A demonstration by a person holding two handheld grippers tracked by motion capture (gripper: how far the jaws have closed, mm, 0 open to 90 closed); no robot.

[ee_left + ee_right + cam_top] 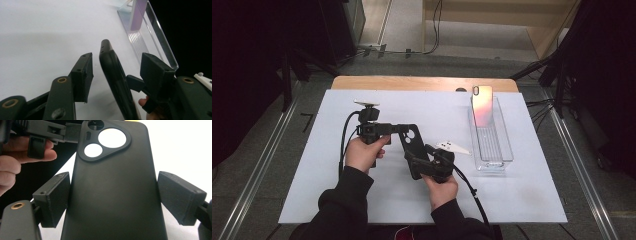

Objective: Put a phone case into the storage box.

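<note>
Dark sleeves come in from the near edge of the high view, each hand wrapped round a gripper above the white table (512, 200). Between them is a black phone case (413, 150), held off the surface a little left of the table's middle, its camera cutouts at the far end. From the right gripper view the right gripper (113, 197) has its two jaws standing either side of the case's long edges; the left jaw is just touching or next to the edge while the right jaw shows a thin gap, so whether it is really clamped I cannot tell. The left gripper (122, 67), seen in its own view, has the case edge-on between its jaws with a clear gap on the near side, so that claw looks released, or at most loose around the case. In the right gripper view the left gripper's jaws reach the case's far corner beside the camera ring, with the left hand (15, 160) close behind. Farther right on the table stands a clear plastic bin (507, 150), long and narrow, running from near to far. Another phone case (482, 105) with a pinkish, shiny face leans upright at the bin's far end
</note>
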